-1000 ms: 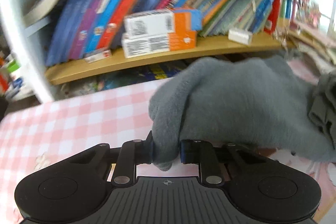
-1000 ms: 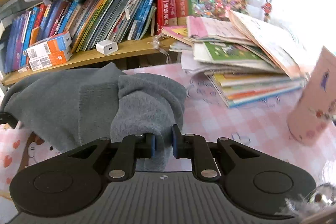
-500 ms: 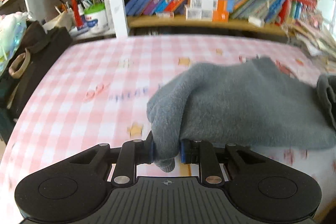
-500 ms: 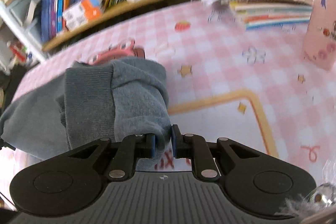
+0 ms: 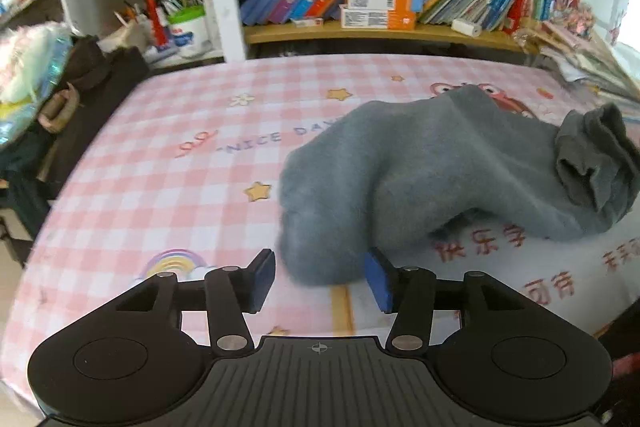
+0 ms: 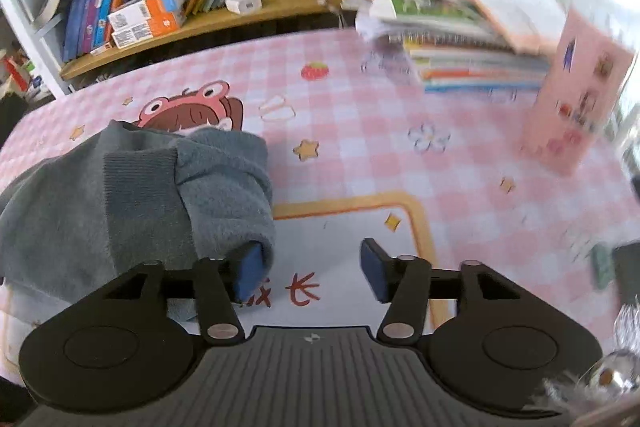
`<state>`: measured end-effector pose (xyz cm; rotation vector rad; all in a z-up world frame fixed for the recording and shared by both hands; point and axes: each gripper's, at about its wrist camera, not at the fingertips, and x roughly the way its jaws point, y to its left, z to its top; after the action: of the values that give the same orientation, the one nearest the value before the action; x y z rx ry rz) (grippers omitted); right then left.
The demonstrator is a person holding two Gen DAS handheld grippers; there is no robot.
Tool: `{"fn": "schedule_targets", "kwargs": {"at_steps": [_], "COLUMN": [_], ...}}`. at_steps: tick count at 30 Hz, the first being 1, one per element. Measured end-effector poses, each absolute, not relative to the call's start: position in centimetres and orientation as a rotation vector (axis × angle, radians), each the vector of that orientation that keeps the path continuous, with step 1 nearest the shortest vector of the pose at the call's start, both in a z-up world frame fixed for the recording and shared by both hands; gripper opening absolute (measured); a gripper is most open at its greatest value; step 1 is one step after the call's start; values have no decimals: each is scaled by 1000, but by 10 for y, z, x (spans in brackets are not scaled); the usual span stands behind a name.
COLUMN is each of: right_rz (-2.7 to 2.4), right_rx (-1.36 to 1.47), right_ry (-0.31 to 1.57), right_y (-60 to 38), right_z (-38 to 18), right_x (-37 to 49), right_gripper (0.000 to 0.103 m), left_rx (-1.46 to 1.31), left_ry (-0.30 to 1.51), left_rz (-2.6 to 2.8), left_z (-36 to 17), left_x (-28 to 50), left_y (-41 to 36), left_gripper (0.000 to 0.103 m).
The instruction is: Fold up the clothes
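Both the left gripper (image 5: pixel 320 277) and right gripper (image 6: pixel 310 269) are opening, releasing the grey garment (image 5: pixel 440 163).

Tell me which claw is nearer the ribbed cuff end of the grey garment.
Right. The right claw sits just past the ribbed cuff, its near pad against the fabric. The left claw straddles the grey garment at its opposite end.
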<state>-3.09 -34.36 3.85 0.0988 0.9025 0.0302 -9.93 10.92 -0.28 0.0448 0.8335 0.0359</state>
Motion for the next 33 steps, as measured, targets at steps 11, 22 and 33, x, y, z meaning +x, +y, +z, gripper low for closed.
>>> {"fn": "schedule_targets", "kwargs": {"at_steps": [11,22,33], "right_rz": [320,412,86], "right_rx": [-105,-380,146], "right_ry": [765,885,745], "right_y": [-293,-230,-342], "right_z": [77,1,51], "right_x": [-28,-4,27], "right_gripper": [81,79,13], "left_rx": [77,216,73], "left_ry": [855,850,707], "left_rz": [34,8,187], "left_z": [-15,-32,5], "left_x": [-95,-75,-50], "left_y": [101,84,158], "left_gripper": [59,61,18]}}
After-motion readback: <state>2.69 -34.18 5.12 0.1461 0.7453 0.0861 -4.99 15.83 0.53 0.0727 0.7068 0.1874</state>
